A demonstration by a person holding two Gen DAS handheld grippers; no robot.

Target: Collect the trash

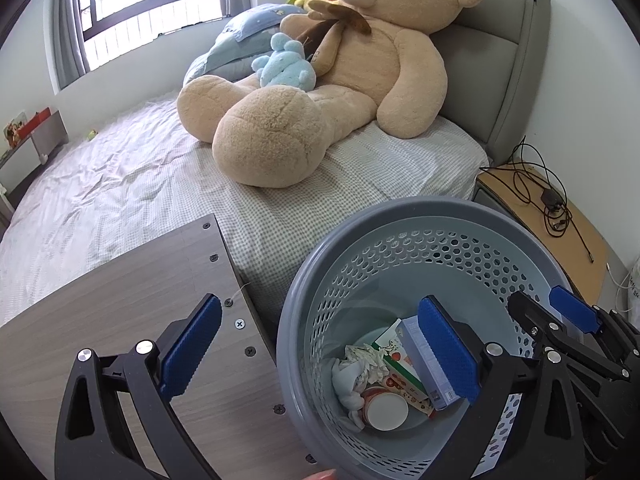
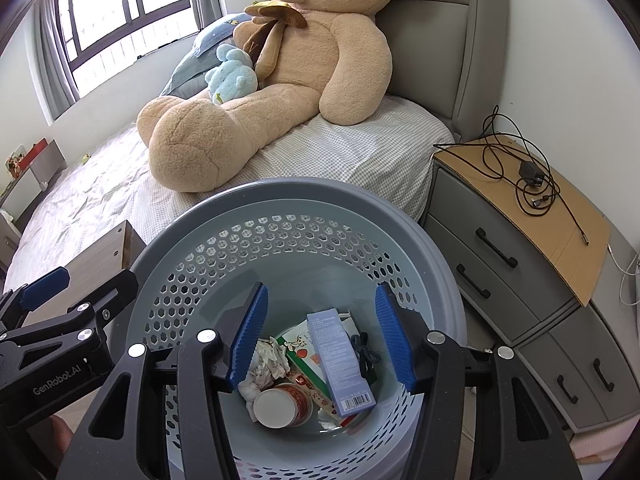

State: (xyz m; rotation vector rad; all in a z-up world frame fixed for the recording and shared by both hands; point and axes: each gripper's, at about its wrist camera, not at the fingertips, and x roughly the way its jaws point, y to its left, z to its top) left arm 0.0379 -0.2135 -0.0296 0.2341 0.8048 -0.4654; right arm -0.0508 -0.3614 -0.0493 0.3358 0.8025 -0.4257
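A grey perforated waste basket (image 1: 420, 216) (image 2: 296, 196) stands beside the bed. Inside lie a blue box (image 2: 340, 360) (image 1: 424, 364), a printed carton (image 2: 304, 360) (image 1: 400, 364), a capped cup (image 2: 280, 404) (image 1: 386, 408), crumpled tissue (image 2: 268, 364) (image 1: 360, 364) and a dark cord (image 2: 364, 354). My right gripper (image 2: 320, 336) is open and empty above the basket's inside. My left gripper (image 1: 320, 348) is open and empty, straddling the basket's left rim; its right finger (image 1: 448, 348) hangs over the trash. The right gripper also shows in the left wrist view (image 1: 576, 316), the left one in the right wrist view (image 2: 44, 280).
A wooden table top (image 1: 132, 320) lies left of the basket. The bed (image 1: 120, 184) holds a large teddy bear (image 1: 340, 80), a blue plush (image 1: 286, 62) and pillows. A grey nightstand (image 2: 520, 264) with cardboard and cables (image 2: 524, 176) stands right of the basket.
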